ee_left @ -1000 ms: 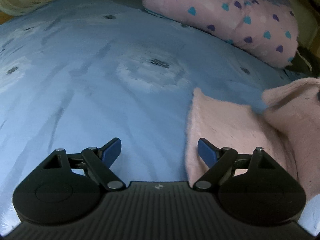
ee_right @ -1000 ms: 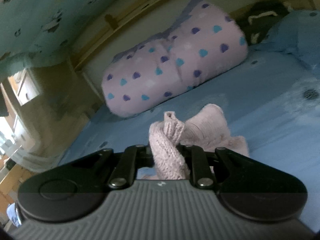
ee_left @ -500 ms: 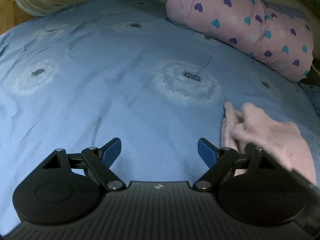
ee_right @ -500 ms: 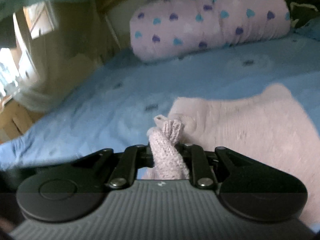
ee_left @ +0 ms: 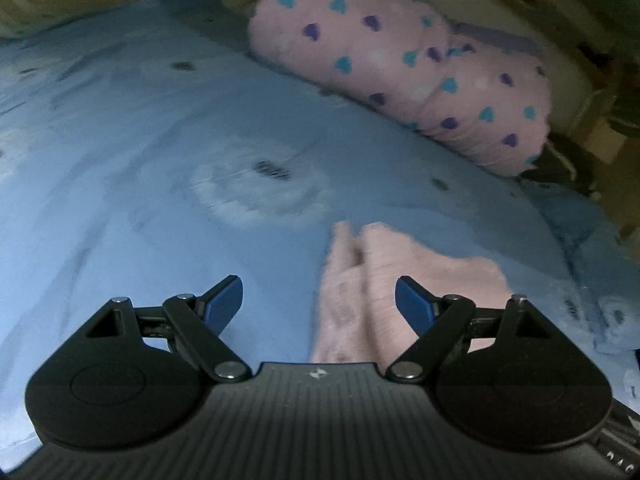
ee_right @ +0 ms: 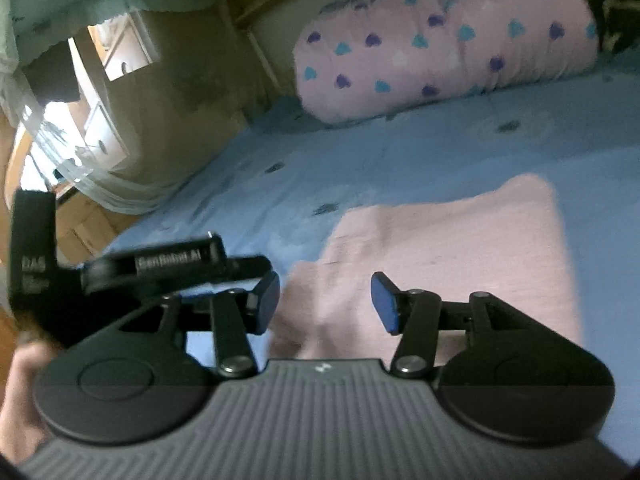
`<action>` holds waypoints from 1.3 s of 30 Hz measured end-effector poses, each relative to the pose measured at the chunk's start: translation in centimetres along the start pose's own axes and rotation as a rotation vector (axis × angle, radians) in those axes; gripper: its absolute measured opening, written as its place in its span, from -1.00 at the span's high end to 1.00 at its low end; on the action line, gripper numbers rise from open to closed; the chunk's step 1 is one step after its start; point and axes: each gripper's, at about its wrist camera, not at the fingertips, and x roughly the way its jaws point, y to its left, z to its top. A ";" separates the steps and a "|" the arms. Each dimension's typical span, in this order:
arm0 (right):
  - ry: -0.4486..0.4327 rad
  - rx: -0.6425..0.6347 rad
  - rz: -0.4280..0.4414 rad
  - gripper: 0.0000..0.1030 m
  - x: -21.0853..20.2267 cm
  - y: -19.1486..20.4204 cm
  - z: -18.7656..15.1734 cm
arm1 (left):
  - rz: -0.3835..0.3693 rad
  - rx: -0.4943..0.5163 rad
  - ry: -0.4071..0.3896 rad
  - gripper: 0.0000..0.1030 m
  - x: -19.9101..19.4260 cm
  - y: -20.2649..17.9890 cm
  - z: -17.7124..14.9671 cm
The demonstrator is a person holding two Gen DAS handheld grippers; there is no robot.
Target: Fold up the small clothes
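Observation:
A small pink knit garment (ee_right: 448, 256) lies flat on the blue bedsheet (ee_right: 400, 160), folded over. In the left wrist view the garment (ee_left: 400, 280) lies just ahead, toward the right finger. My left gripper (ee_left: 319, 300) is open and empty above the garment's left edge. My right gripper (ee_right: 325, 302) is open and empty just above the garment's near edge. The left gripper's body (ee_right: 172, 264) and the hand holding it show at the left of the right wrist view.
A pink pillow with blue and purple hearts (ee_left: 400, 64) lies at the head of the bed; it also shows in the right wrist view (ee_right: 440, 44). A wooden bed frame (ee_right: 180, 92) and white netting (ee_right: 100, 184) stand to the left. Dark clutter (ee_left: 568, 160) sits beyond the pillow.
My right gripper has opened and let go of the pink garment, which now lies flat on the sheet. My left gripper has shifted toward the garment and stays open.

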 end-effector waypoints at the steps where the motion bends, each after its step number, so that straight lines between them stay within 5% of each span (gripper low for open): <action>1: -0.009 -0.014 -0.029 -0.04 -0.5 -0.5 0.0 | -0.012 0.003 -0.001 -0.68 0.6 -0.4 0.0; 7: -0.051 -0.038 -0.199 -0.07 -2.2 -3.9 -0.5 | -0.039 0.067 0.014 -0.49 4.8 -2.8 0.7; 11: -0.064 -0.004 -0.214 -0.07 -2.3 -5.6 -1.5 | -0.084 0.139 0.023 -0.31 6.9 -4.2 0.2; 14: -0.072 -0.002 -0.215 -0.06 -2.1 -6.1 -2.1 | -0.051 0.188 0.027 -0.29 7.9 -4.7 -0.4; 19: -0.098 0.001 -0.200 -0.06 -2.2 -6.4 -2.6 | -0.065 0.148 0.032 -0.27 9.0 -3.9 -0.7; 22: -0.107 0.021 -0.188 -0.06 -2.3 -6.8 -2.8 | -0.099 0.165 0.014 0.42 8.5 -4.1 -0.9; 24: -0.110 0.030 -0.185 -0.06 -2.4 -7.0 -2.9 | -0.082 0.227 -0.033 0.53 7.5 -5.2 -1.3; 29: -0.115 0.045 -0.187 -0.06 -2.4 -7.1 -3.0 | -0.069 0.377 -0.107 0.55 6.2 -8.3 -3.0; 34: -0.118 0.050 -0.188 -0.07 -2.5 -7.2 -3.1 | 0.074 0.567 -0.171 0.43 6.5 -10.4 -5.3; 37: -0.119 0.056 -0.183 -0.07 -2.5 -7.3 -3.1 | 0.116 0.554 -0.152 0.07 7.1 -9.5 -4.9; 39: -0.119 0.056 -0.180 -0.07 -2.5 -7.3 -3.1 | 0.085 0.489 -0.129 0.01 7.3 -8.2 -4.1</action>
